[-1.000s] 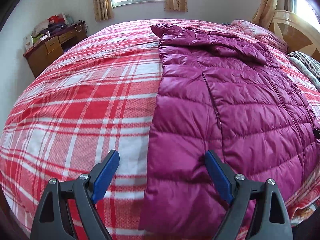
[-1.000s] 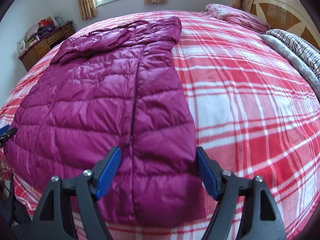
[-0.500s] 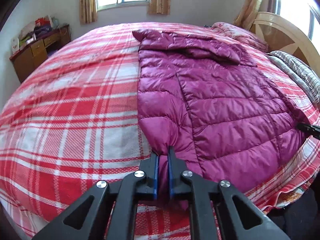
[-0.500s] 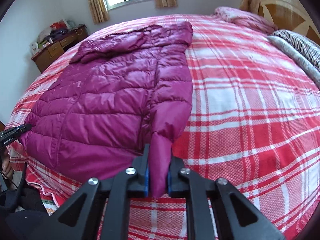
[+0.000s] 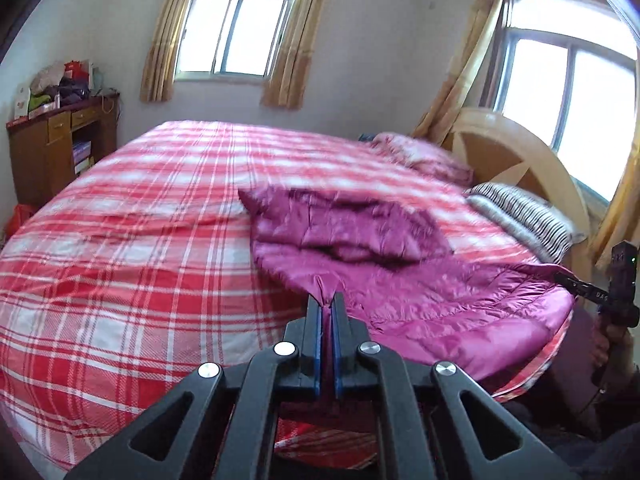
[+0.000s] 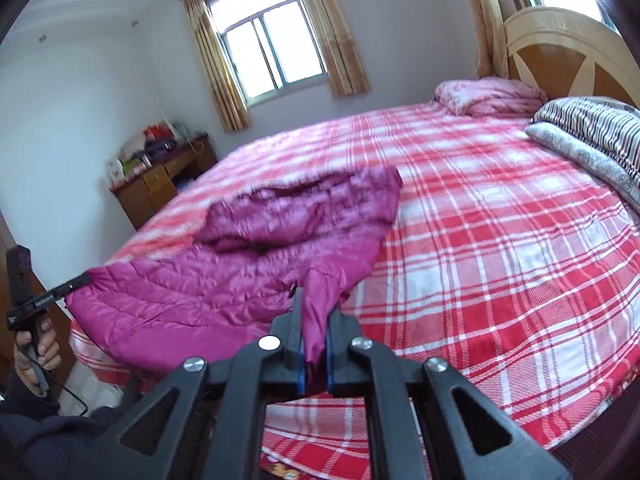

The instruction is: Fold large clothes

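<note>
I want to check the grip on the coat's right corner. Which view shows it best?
The right wrist view: the right tool pinches the coat hem close up. The left wrist view shows that tool only small, at the frame's edge.

A wide bed (image 5: 120, 240) under a red and white plaid cotton sheet (image 6: 500, 248) fills the room. At its head edge a curved pale wooden headboard (image 6: 560, 52) rises behind a rumpled pink floral quilt (image 6: 492, 96) and a folded black and white striped blanket (image 6: 592, 124). A brown wooden desk (image 5: 60, 148) cluttered with bags stands by the far wall, near yellow-curtained windows (image 5: 236, 36)
</note>
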